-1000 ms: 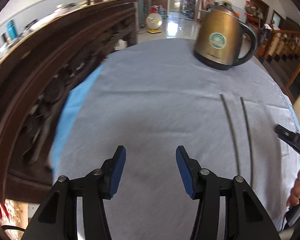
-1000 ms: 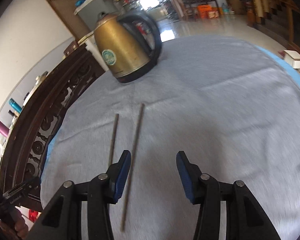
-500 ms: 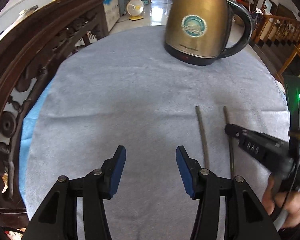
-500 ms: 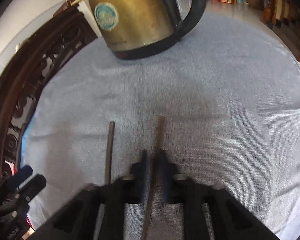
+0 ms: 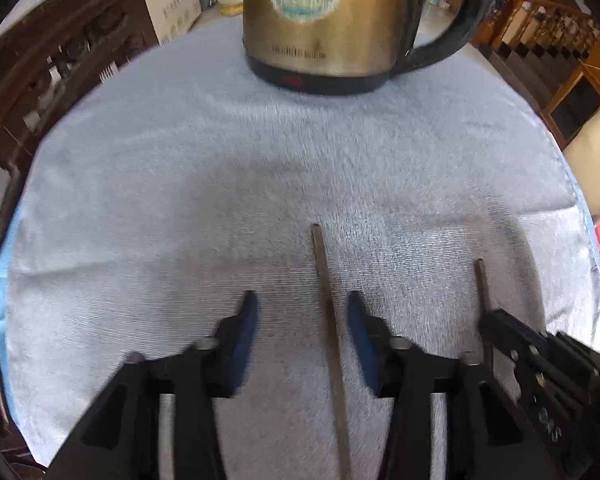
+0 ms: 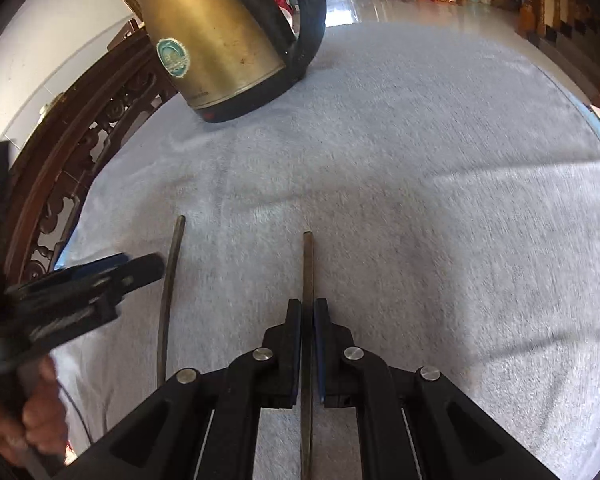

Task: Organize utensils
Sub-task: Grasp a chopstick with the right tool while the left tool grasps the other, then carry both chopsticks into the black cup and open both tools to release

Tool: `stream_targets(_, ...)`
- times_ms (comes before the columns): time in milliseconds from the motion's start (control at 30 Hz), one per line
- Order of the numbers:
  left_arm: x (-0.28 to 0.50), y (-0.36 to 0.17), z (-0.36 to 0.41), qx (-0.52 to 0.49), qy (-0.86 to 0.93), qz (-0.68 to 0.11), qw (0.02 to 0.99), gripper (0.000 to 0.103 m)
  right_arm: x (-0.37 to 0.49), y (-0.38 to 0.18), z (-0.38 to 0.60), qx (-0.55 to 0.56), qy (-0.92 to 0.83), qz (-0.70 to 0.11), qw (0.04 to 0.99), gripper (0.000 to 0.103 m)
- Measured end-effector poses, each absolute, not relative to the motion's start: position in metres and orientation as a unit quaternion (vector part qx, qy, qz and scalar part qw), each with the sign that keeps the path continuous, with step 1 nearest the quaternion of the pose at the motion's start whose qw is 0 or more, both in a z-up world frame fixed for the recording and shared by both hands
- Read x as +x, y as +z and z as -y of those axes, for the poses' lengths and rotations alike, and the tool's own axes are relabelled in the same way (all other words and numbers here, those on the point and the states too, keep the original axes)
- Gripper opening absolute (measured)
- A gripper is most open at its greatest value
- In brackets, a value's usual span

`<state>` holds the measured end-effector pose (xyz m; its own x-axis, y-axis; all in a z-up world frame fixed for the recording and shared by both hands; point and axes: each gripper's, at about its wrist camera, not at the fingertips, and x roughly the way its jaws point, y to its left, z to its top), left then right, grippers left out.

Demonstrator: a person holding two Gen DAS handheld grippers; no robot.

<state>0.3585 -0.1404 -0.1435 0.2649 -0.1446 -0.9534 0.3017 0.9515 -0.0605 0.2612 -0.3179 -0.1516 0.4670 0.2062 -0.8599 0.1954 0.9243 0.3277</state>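
Two dark chopsticks lie on the grey cloth of the table (image 6: 440, 160), one kettle (image 6: 220, 36) beyond. Right gripper (image 6: 308, 312) pinches the right chopstick (image 6: 308, 264); left gripper (image 5: 302, 312), fingers just narrowing yet parted, straddles the left chopstick (image 5: 324, 276) without pressing it

- Carved dark wooden furniture (image 6: 80, 136) fills the left of the frame.
- Glossy pale floor (image 6: 400, 8) reflects daylight at top.
- Wooden staircase railing (image 5: 548, 16) upper right.

Premises are a lived-in home: electric kettle (image 6: 220, 36) on cloth-covered table (image 6: 440, 168), carved wooden furniture (image 6: 80, 136), wooden staircase (image 5: 556, 44), tiled floor (image 6: 404, 10).
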Motion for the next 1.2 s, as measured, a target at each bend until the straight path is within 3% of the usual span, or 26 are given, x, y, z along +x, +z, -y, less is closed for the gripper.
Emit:
stream_targets(100,0.36,-0.147,0.147,0.075,-0.145,-0.584,0.795,0.025,0.26,-0.152,0.318,0.192,0.004,-0.515,0.835,0.007)
stream_targets(200,0.357,-0.147,0.149,0.084,-0.146,-0.571,0.804,0.008,0.259,-0.151,0.315,0.184,0.0,-0.512,0.839,0.007)
stream_targets(533,0.328,-0.127,0.105,0.051,-0.149,-0.529,0.834,0.005,0.233,-0.143,0.317,0.211,0.015,-0.468,0.858,0.006)
stream_targets(1200,0.192,0.012,-0.033,-0.063,-0.098,-0.343,0.932,0.005,0.047,-0.022,0.324,0.243,-0.042,-0.235,0.94,0.006)
